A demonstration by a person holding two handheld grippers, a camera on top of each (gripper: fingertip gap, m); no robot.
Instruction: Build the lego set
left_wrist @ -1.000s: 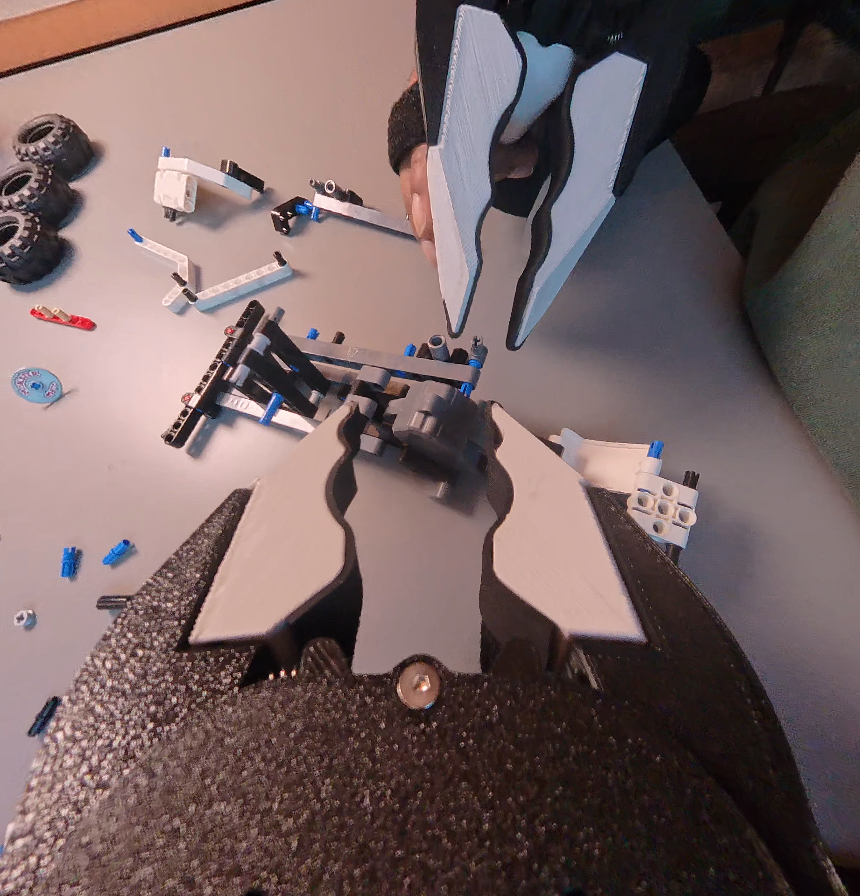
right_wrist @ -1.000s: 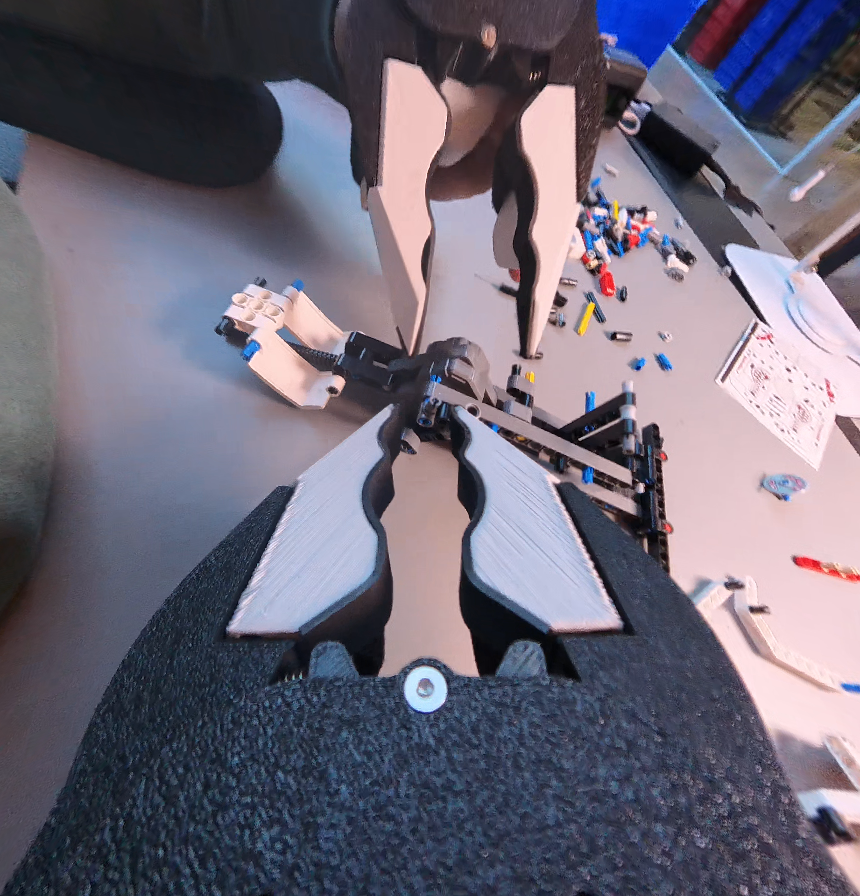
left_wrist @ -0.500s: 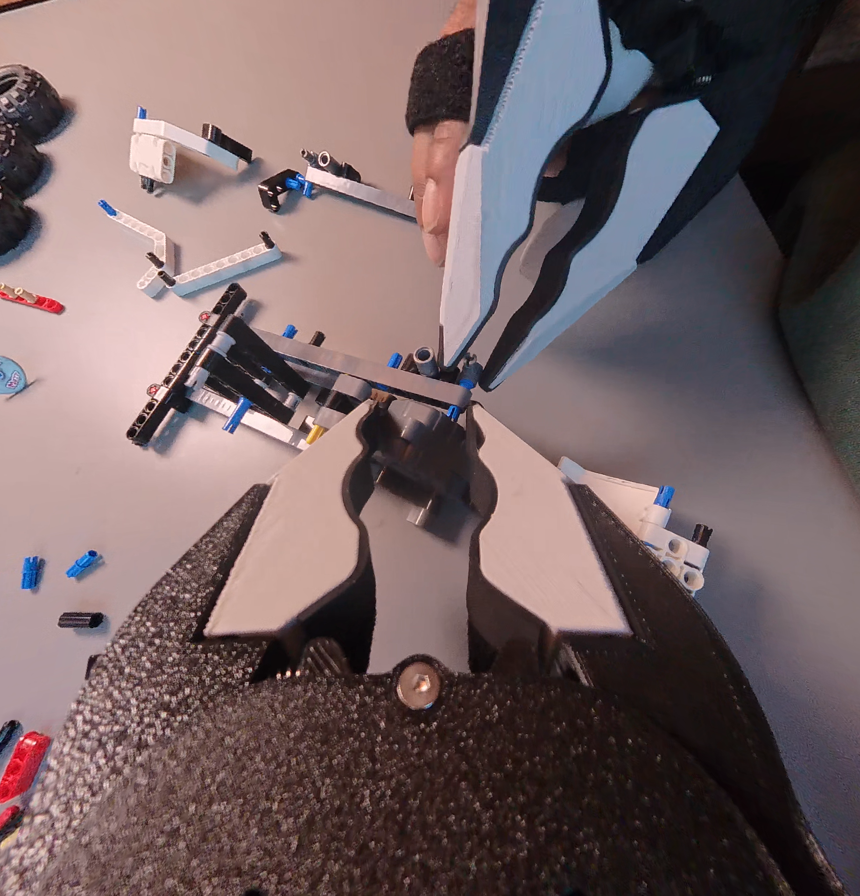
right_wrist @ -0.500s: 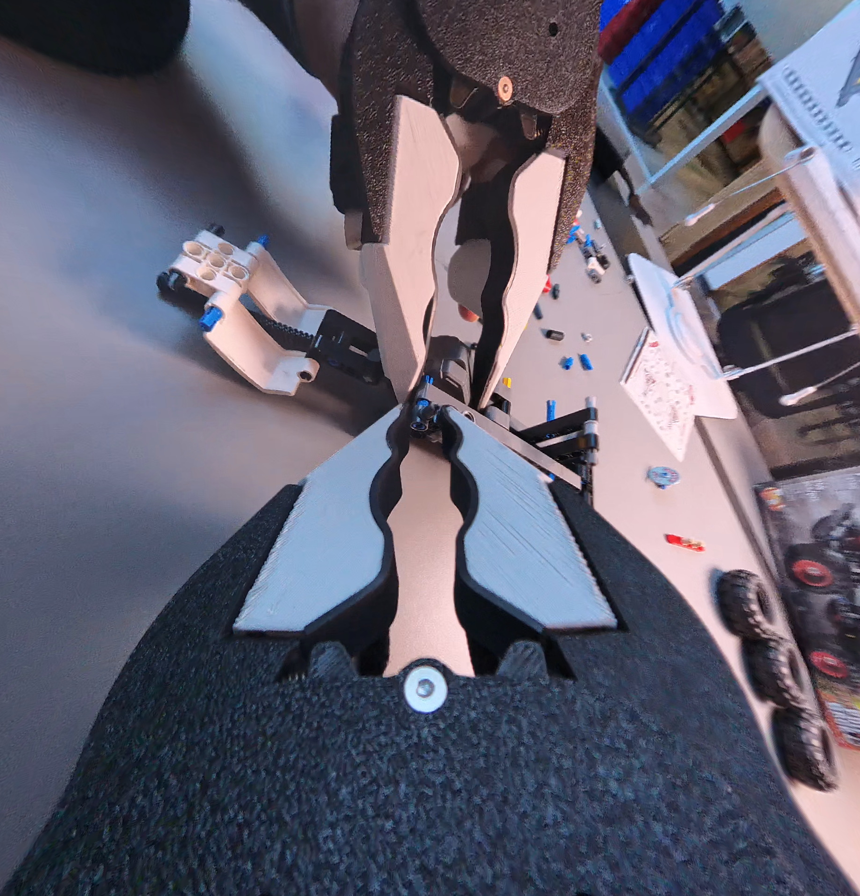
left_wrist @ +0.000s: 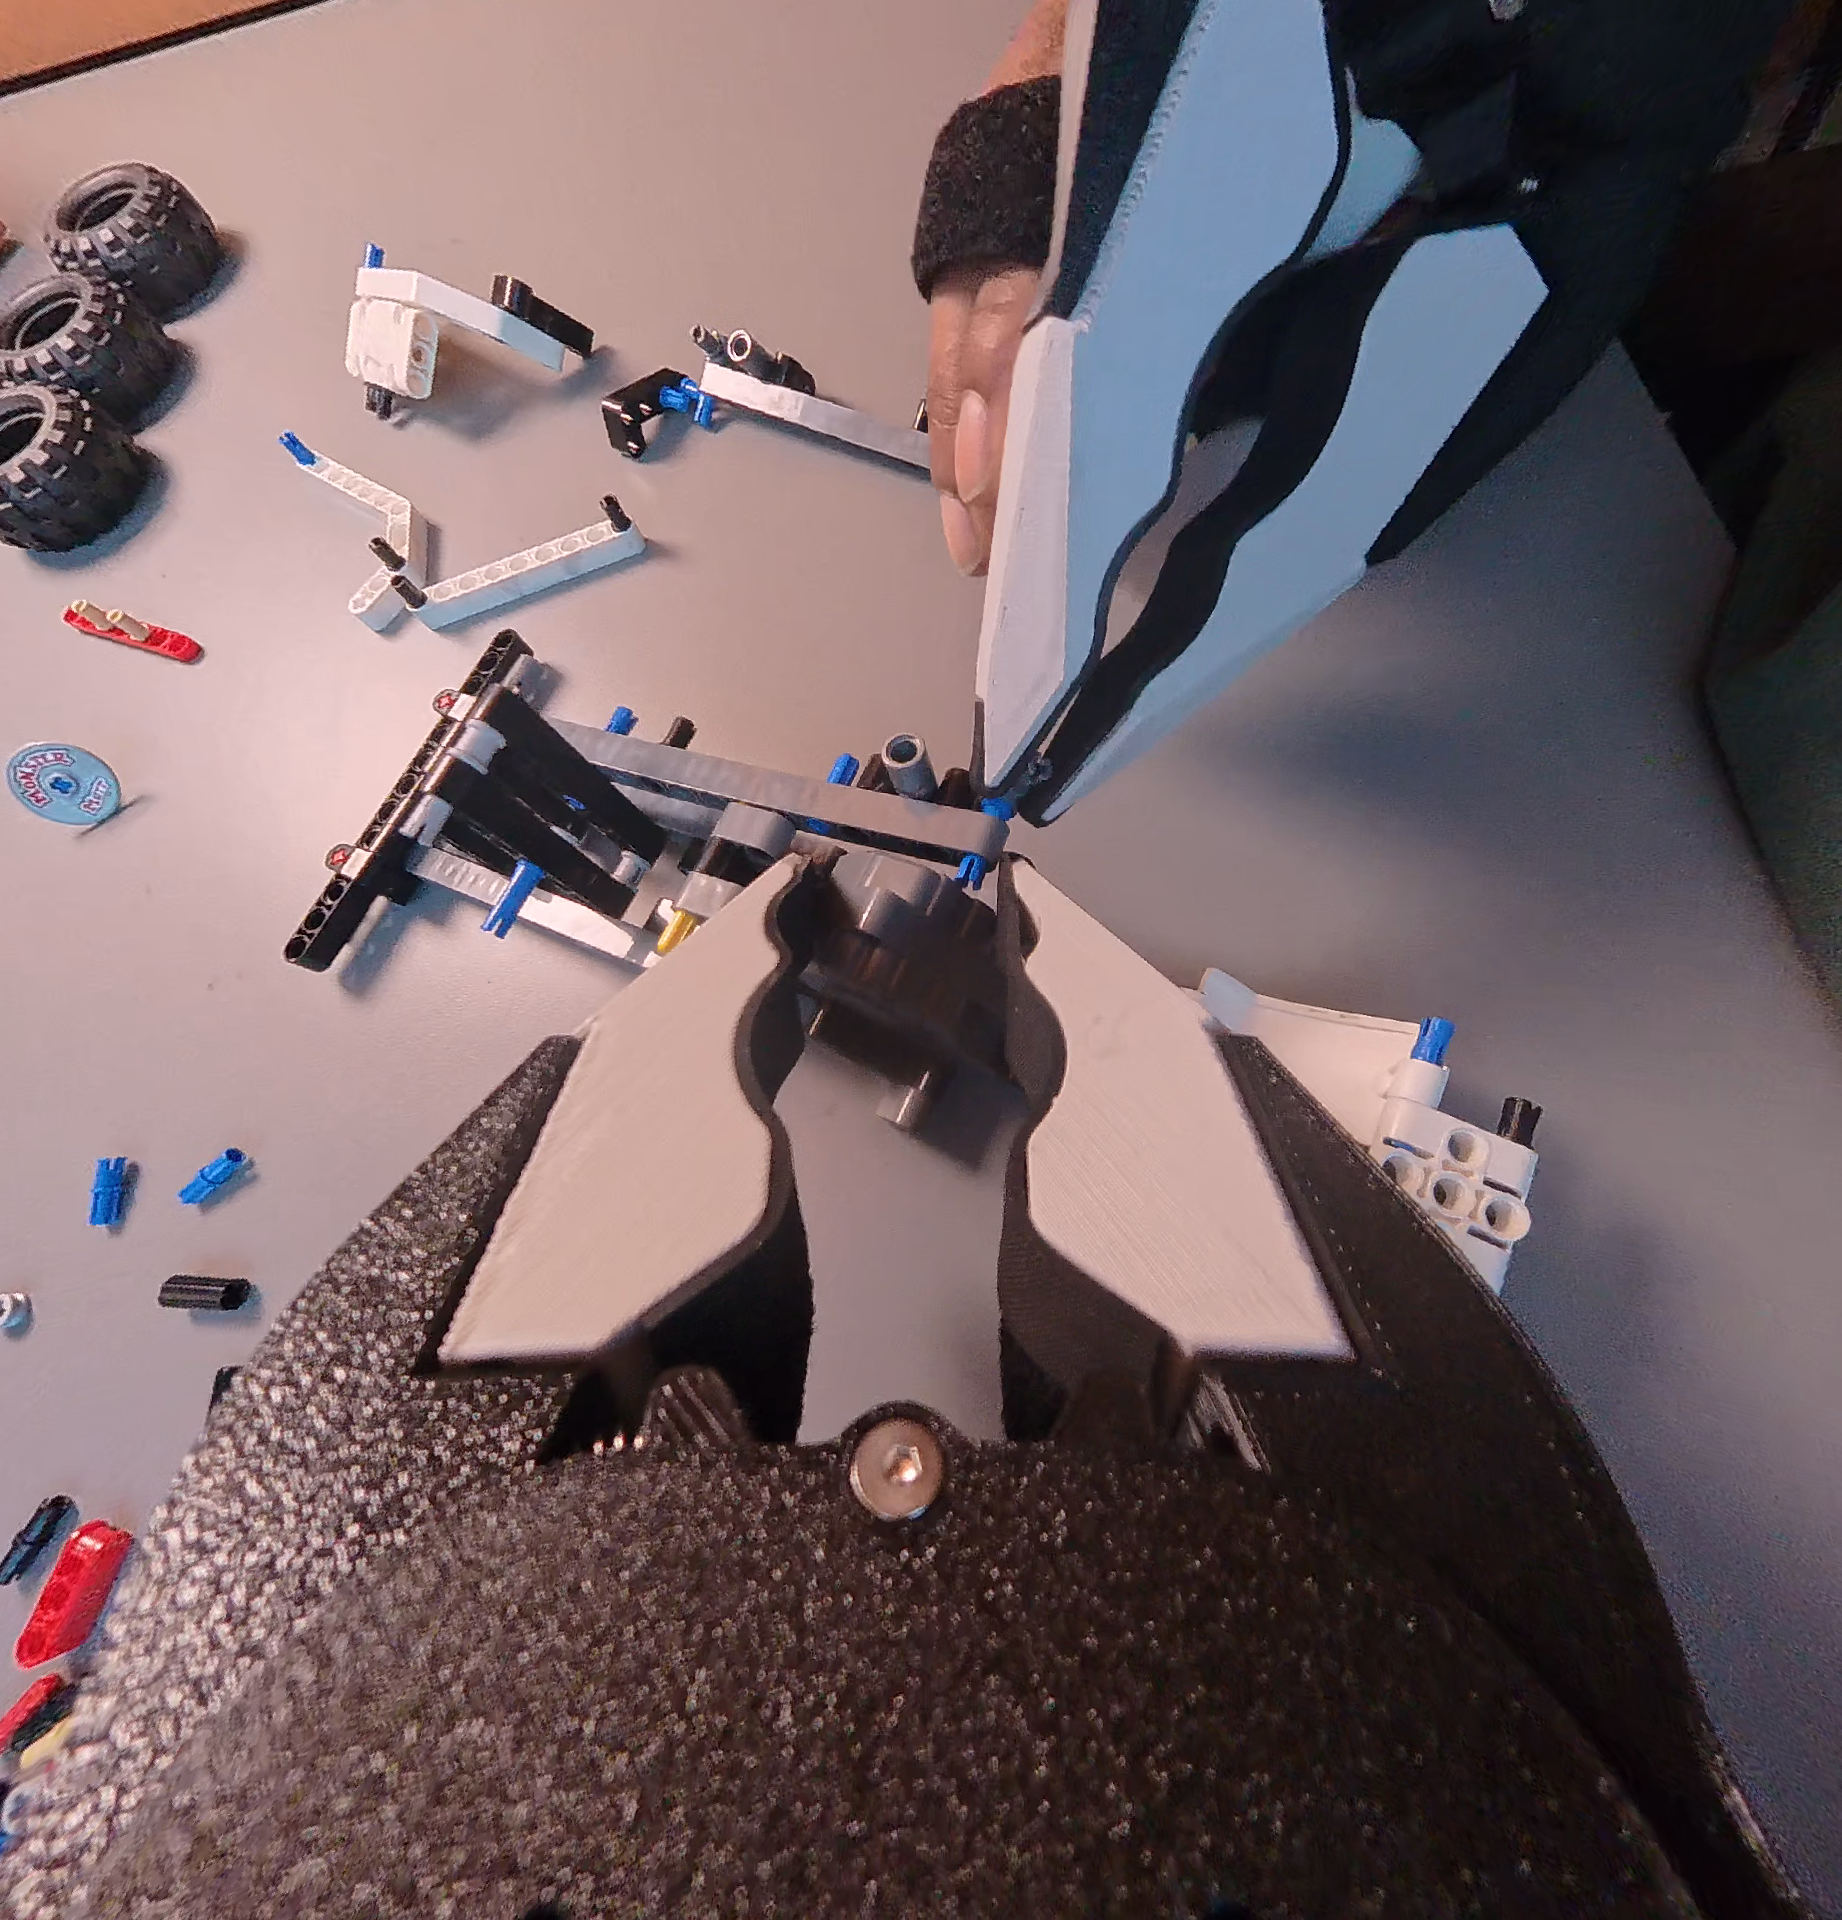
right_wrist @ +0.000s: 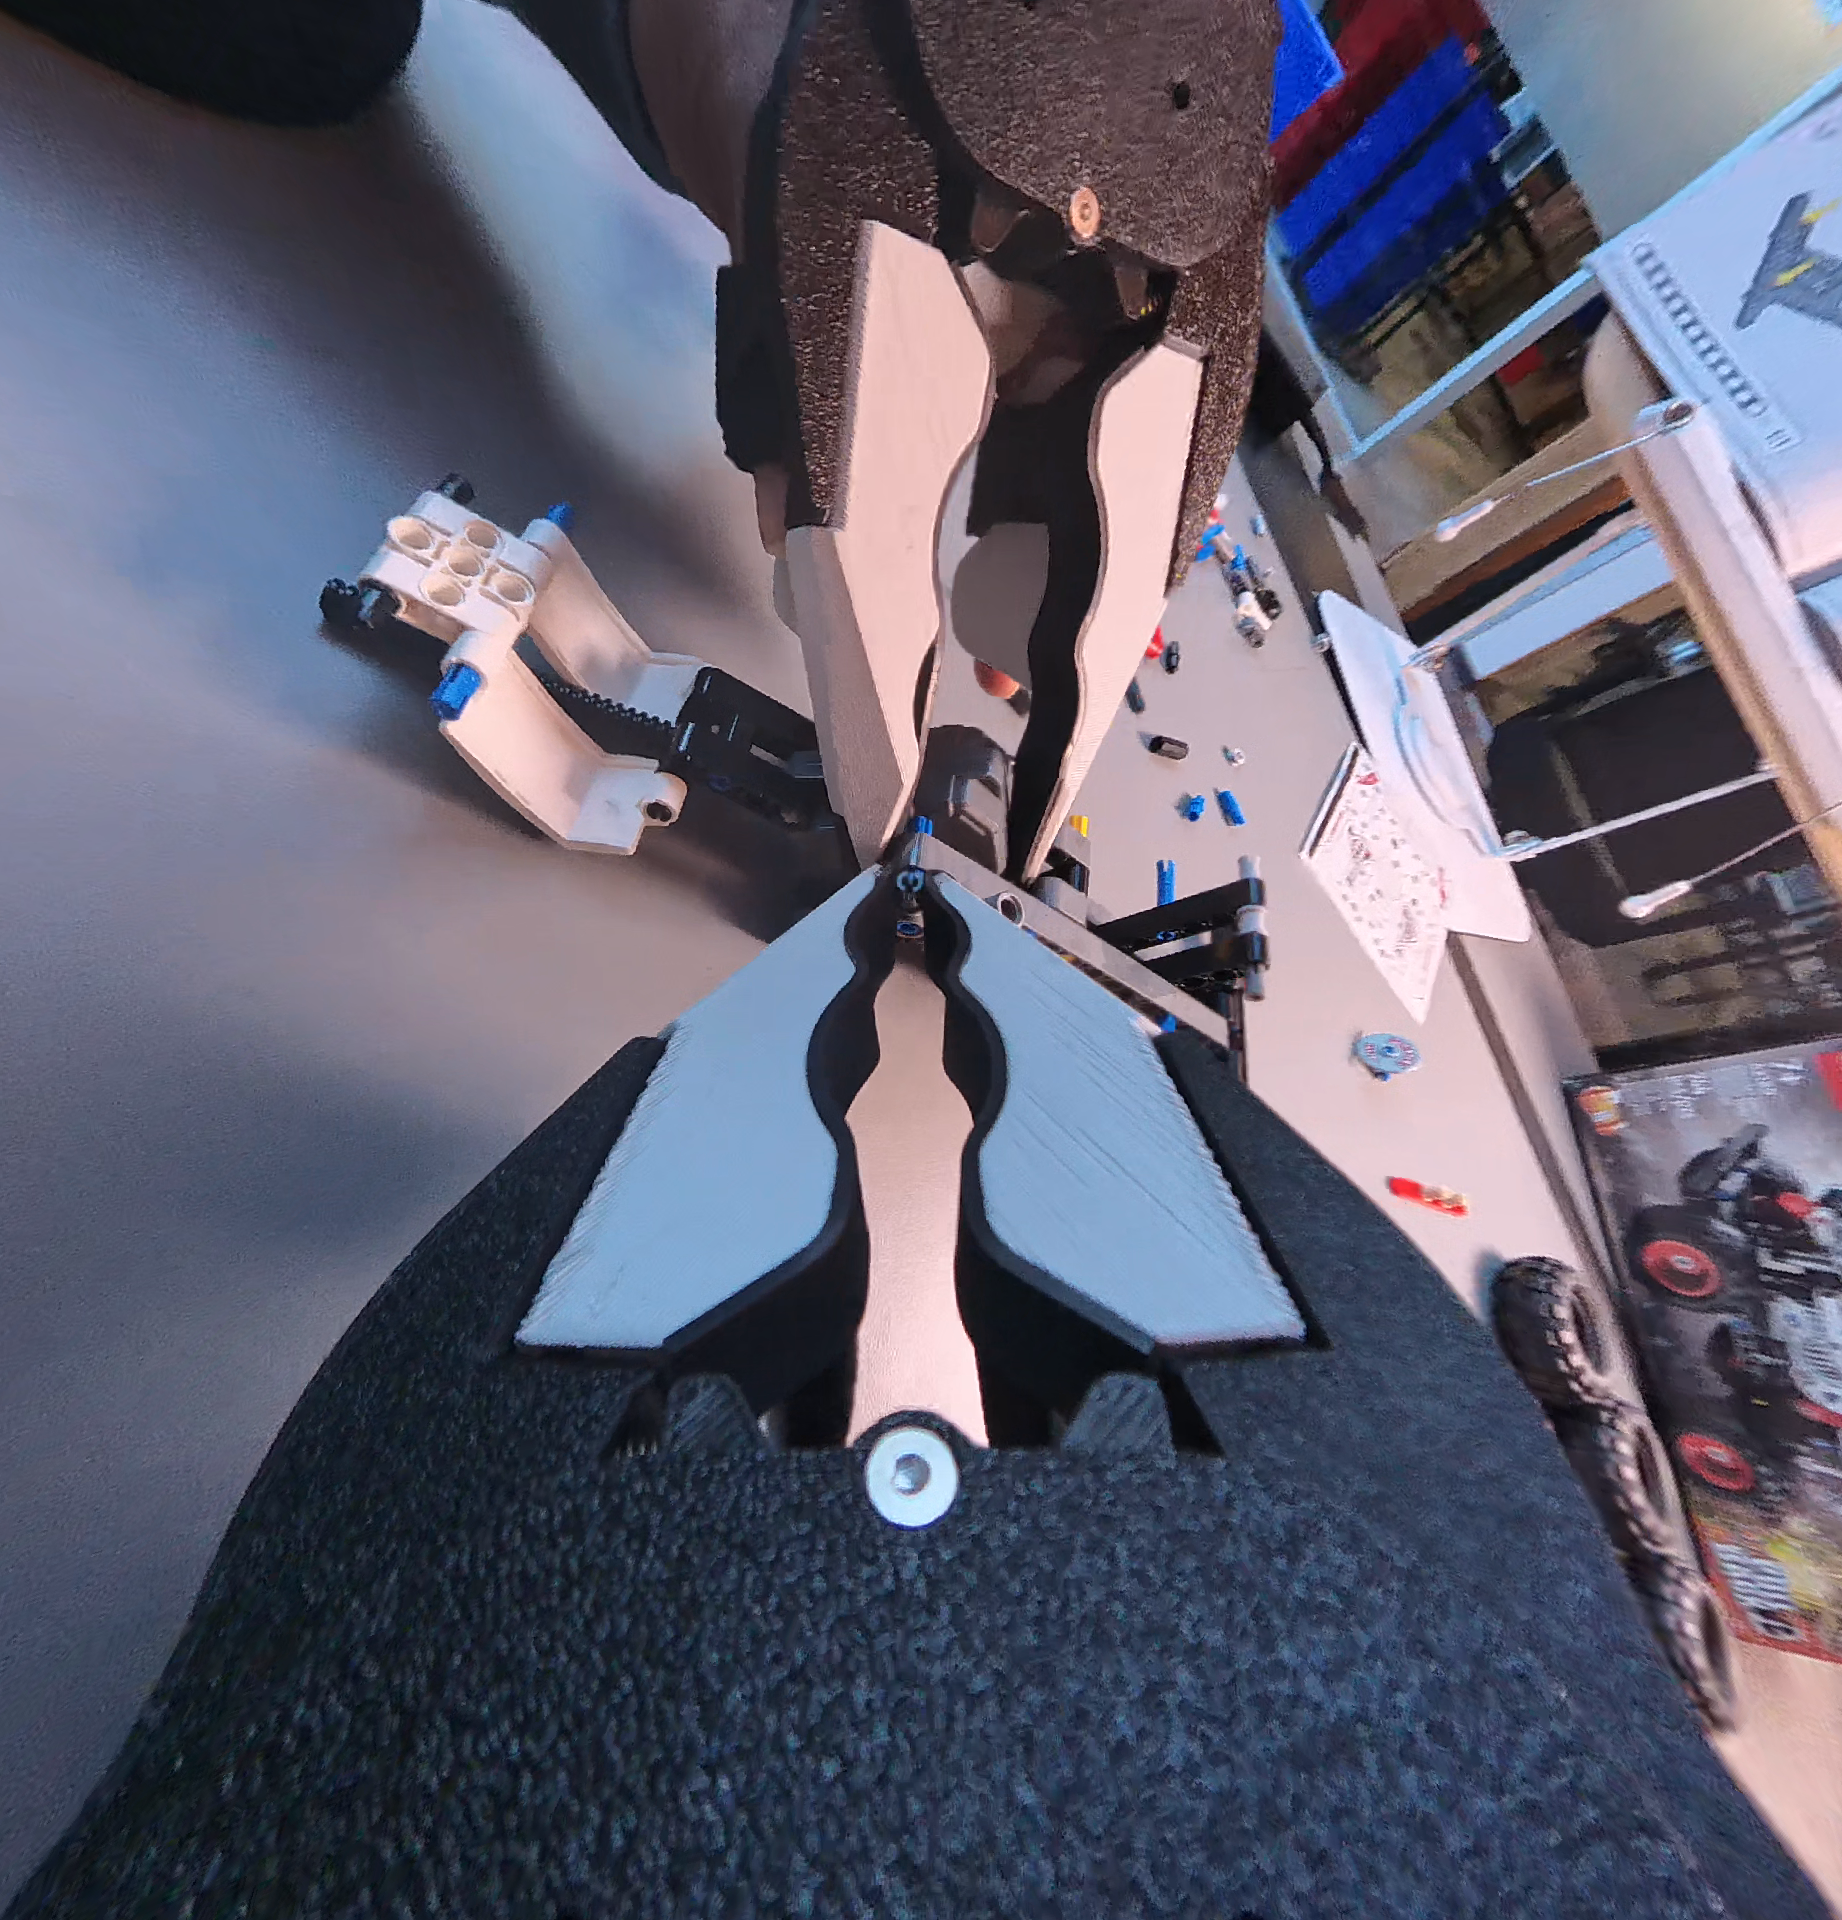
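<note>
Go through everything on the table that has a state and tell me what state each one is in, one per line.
Left gripper: shut on the grey motor block.
Right gripper: shut on a small pin at the chassis frame's end.
Chassis frame: lying flat, partly built.
Tyres: loose, unmounted.
Blue pins: loose on the table.

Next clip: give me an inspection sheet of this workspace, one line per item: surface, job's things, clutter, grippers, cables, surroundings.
Surface: grey table, matte, bare at the far edge.
Job's things: black and grey chassis lying flat; dark grey motor block at its near end; white steering assembly beside it.
Clutter: three black tyres, white beams, blue pins, a red piece.
Grippers: left gripper shut on the motor block; right gripper pinching a small pin at the chassis end.
Cables: nothing seen.
Surroundings: blue bins, set box, instruction sheet.
</note>
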